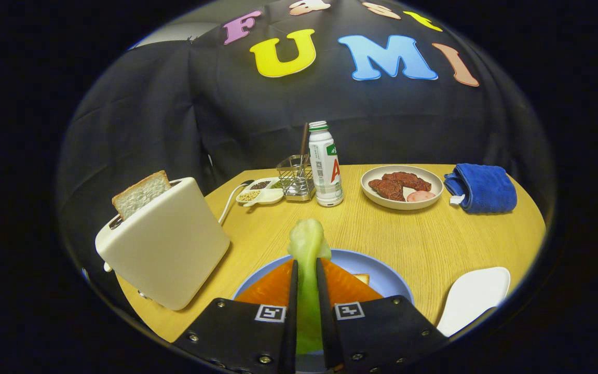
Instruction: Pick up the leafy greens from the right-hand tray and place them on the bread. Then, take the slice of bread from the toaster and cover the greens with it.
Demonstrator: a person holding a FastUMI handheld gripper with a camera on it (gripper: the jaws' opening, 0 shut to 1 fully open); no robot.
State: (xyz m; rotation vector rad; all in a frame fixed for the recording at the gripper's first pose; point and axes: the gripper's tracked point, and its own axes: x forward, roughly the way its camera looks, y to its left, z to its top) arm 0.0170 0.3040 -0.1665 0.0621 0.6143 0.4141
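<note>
1. The toaster (166,244) stands left of the fingers, its bread slice (140,194) upright in the slot, untouched.
2. The gripper (307,291) pinches the leafy greens (307,244) between both fingers, above the blue plate (377,272).
3. Lower them flat and centred before releasing.
4. The white tray (473,298) lies right.

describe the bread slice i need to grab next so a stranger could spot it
Find the cream toaster on the wooden table, beside the blue plate beneath the gripper holding greens. The bread slice pokes from its slot: the one thing standing upright in an appliance.
</note>
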